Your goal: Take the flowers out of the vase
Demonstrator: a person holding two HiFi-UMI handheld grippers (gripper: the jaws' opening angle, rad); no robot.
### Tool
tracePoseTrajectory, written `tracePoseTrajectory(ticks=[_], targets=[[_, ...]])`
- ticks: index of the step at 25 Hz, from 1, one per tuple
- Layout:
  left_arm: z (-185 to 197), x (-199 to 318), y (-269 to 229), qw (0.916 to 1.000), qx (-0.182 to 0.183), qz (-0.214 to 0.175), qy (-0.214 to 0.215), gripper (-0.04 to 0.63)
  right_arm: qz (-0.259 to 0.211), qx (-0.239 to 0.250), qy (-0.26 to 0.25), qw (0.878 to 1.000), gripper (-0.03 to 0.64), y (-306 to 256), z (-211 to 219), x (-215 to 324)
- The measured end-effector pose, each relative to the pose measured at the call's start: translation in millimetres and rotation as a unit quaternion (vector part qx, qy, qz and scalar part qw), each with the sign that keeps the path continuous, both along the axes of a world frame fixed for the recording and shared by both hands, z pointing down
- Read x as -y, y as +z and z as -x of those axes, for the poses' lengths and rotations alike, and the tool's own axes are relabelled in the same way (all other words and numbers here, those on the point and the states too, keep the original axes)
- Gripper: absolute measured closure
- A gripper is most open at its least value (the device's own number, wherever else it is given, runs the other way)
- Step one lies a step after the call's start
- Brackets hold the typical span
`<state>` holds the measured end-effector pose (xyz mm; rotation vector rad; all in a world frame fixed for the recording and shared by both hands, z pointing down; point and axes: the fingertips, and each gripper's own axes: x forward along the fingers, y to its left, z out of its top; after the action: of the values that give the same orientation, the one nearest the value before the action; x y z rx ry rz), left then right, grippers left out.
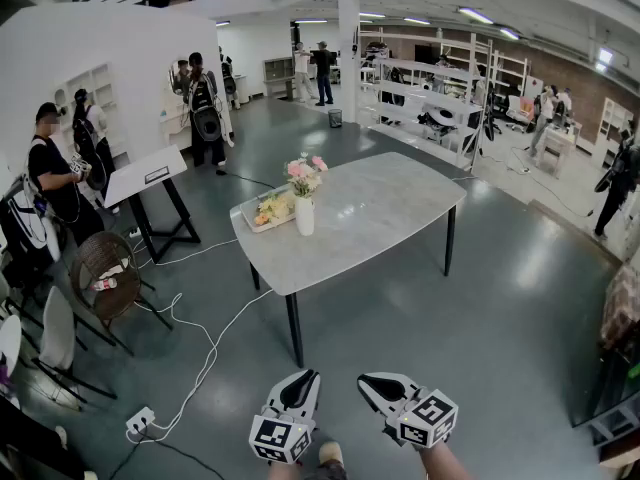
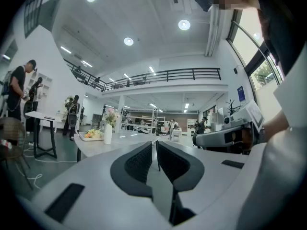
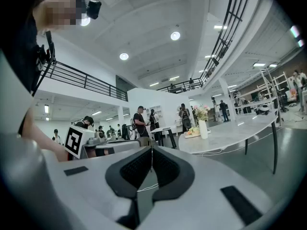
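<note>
Since flowers (image 1: 306, 171) sit untouched in white vase (image 1: 304, 215) on far desk (image 1: 380, 208), task judged at approach step. Left hand-held gripper (image 1: 304, 378) clenched, empty; right hand-held gripper (image 1: 370, 380) same. Next: walk up, open jaws, grip stems. Cable (image 1: 207, 360) on floor, left of path; tray (image 1: 258, 229) just beside vase.

Grey left gripper (image 1: 303, 375), right gripper (image 1: 366, 380); black jaws; marker cubes (image 1: 279, 439).

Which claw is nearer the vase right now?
Left, slightly. The left claw sits almost straight below the vase in the head view; the right claw is off to its right. Both are well short of the table.
</note>
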<state>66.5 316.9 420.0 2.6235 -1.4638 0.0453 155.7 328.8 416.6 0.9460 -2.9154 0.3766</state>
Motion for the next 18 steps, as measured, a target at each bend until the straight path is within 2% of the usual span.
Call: tracePoseTrajectory(ticks=[4, 10, 18], targets=[[1.5, 29.4, 4.9, 0.9997, 0.02, -0.001, 0.015, 0.545, 0.005, -0.004, 0.0, 1.0, 0.594, 6.5, 13.8, 29.2], [15.5, 74.9, 14.6, 0.9992, 0.026, 0.016, 0.024, 0.545, 0.018, -0.008, 0.005, 1.0, 0.594, 16.9, 32.1, 69.6], [48.2, 127.7, 22.8, 0.9989, 0.027, 0.018, 0.034, 0.545, 0.021, -0.003, 0.019, 1.0, 0.592, 21.9, 61.4, 124.0]])
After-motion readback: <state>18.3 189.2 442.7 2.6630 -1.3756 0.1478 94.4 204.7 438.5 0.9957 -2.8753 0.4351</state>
